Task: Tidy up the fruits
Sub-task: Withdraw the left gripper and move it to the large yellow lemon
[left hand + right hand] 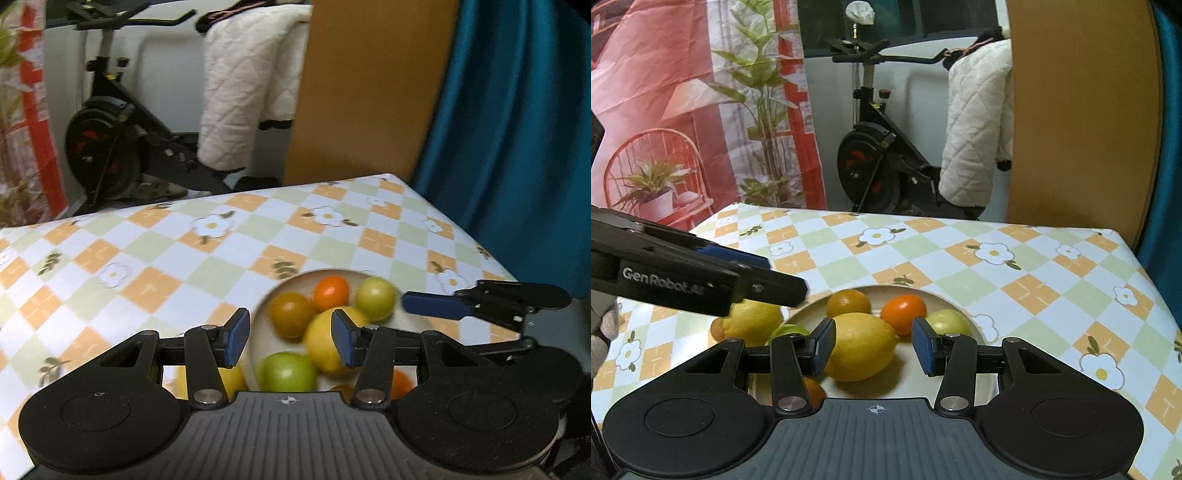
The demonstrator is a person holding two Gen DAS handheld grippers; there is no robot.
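A plate point(964, 306) of fruit sits on the checked bench point(1015, 266), nearer its right edge, with open cloth to the left and behind. The left hand-held gripper point(291, 338) and right hand-held gripper point(873, 345) hover above the plate, jaws apart, gripping nothing. One lemon point(753, 319) lies on the bench just left of the plate.
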